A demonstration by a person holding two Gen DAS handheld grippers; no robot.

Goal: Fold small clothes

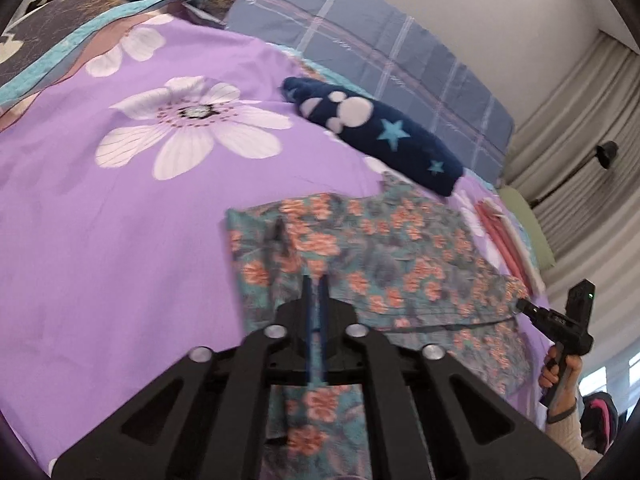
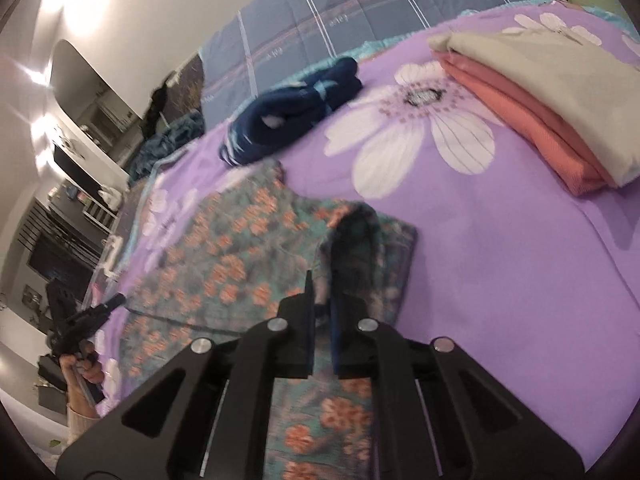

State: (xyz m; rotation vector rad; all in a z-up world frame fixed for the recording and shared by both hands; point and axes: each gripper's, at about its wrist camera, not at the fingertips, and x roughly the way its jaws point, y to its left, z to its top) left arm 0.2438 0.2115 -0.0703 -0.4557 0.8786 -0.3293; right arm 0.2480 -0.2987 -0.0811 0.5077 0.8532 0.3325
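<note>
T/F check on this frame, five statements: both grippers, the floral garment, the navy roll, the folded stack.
1. Both the left gripper and right gripper pinch the teal garment with orange flowers. True.
2. The navy fleece roll with stars lies on the floral garment. False: it lies beyond it on the purple flowered bedsheet.
3. The folded stack has beige on top. True.
4. The stack's lower layers are blue. False: coral.
5. The garment is fully folded. False: mostly spread flat.

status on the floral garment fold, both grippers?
Left gripper and right gripper shut on floral garment. Navy clothes beyond, clear.
</note>
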